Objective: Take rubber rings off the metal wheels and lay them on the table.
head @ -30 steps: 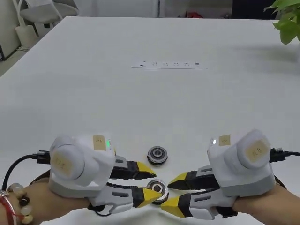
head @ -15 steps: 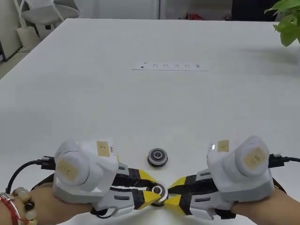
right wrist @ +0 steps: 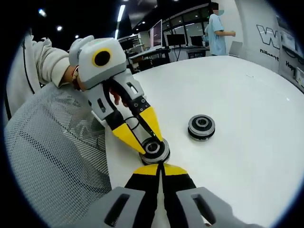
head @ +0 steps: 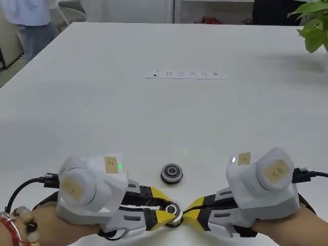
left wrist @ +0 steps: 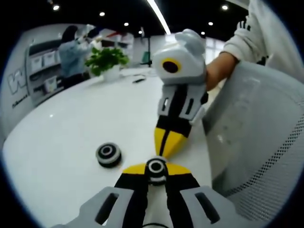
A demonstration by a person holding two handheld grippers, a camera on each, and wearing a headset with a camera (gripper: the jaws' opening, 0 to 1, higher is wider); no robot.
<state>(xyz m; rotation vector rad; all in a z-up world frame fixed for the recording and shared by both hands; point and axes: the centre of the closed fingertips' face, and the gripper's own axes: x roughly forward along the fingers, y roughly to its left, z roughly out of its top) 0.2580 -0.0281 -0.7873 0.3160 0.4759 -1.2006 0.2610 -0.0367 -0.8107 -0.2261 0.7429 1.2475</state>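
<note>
Jaws of my left gripper [head: 165, 209] are clamped on a wheel [head: 172, 209] near the table [head: 164, 118] edge. Jaws of my right gripper [head: 188, 212] are pressed together, their tips touching that wheel's rim. A second wheel [head: 171, 173] lies just beyond.

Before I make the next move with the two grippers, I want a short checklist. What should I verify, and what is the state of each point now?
1. Left gripper clamps the near wheel from both sides: ok.
2. Right gripper has its tips at that wheel's edge: ok.
3. The closed right tips have really caught the rubber ring: cannot tell, because the contact is too small to see.
4. Far wheel lies apart from both grippers: ok.
5. Bare table is nearby for laying the ring down: ok.
</note>
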